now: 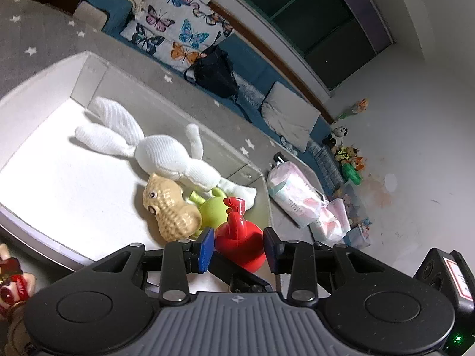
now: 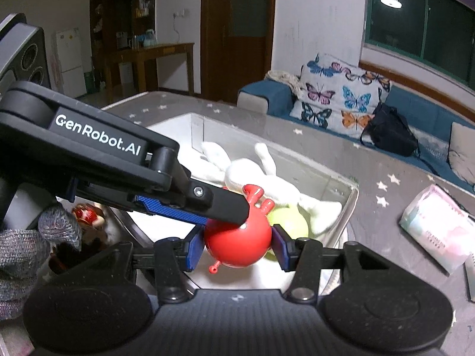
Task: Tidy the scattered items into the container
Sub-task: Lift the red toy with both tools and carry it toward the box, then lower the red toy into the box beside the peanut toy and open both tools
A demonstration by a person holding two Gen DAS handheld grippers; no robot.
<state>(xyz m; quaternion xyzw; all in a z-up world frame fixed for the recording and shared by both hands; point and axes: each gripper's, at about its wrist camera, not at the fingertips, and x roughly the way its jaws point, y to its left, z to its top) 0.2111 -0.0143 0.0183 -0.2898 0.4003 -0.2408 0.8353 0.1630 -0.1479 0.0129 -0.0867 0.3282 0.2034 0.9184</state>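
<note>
A red round toy (image 2: 237, 243) sits between the pads of my right gripper (image 2: 237, 246), which is shut on it above the near corner of the white box (image 2: 353, 195). My left gripper (image 1: 239, 247) also frames the red toy (image 1: 240, 237); its pads stand a little apart from the toy's sides, and one of its fingers (image 2: 219, 204) lies over the toy's top in the right wrist view. Inside the box (image 1: 41, 154) lie a white plush rabbit (image 1: 154, 148), a peanut figure (image 1: 169, 207) and a green toy (image 1: 212, 209).
A small red and brown figure (image 1: 9, 279) lies outside the box at its near left. A pink tissue pack (image 1: 299, 195) lies on the grey starred surface to the right. A sofa with a butterfly cushion (image 2: 341, 95) and a black bag (image 2: 389, 130) stands behind.
</note>
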